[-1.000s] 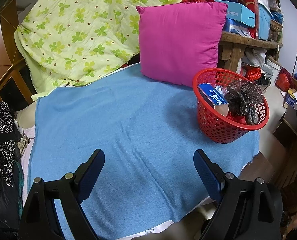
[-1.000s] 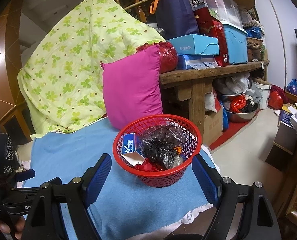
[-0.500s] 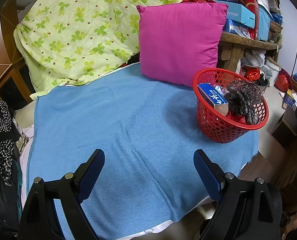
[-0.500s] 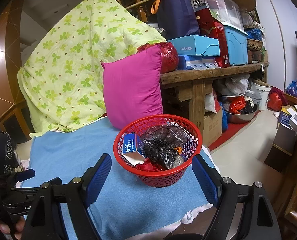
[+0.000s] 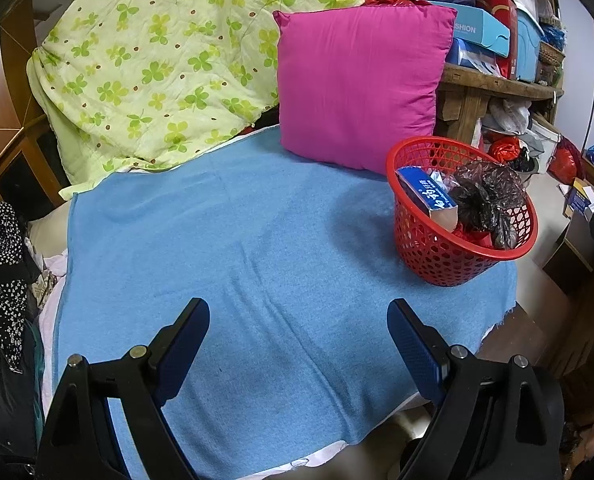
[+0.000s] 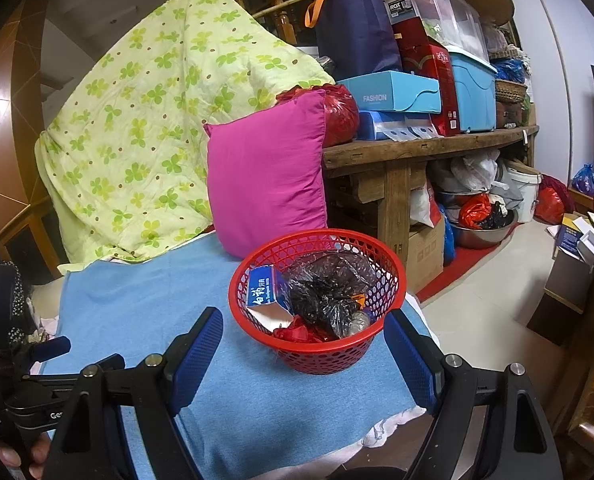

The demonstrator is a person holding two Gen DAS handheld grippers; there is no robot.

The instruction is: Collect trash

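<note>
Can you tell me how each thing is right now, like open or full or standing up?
left gripper: open, holding nothing, above the blue cloth.
right gripper: open, holding nothing, in front of the basket.
red basket: upright on the cloth, with trash inside.
blue carton: inside the basket, tilted, torn open.
black plastic bag: crumpled, inside the basket.
pink pillow: standing upright behind the basket.
blue cloth: spread flat.

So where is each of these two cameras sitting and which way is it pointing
Left wrist: on the left gripper, angled down over the blue cloth; its own blue fingers show, spread, empty.
Right wrist: on the right gripper, facing the red basket of trash; its spread fingers show, plus the left gripper and a fingertip at lower left.
Shared: basket, blue cloth, pink pillow, green quilt.
</note>
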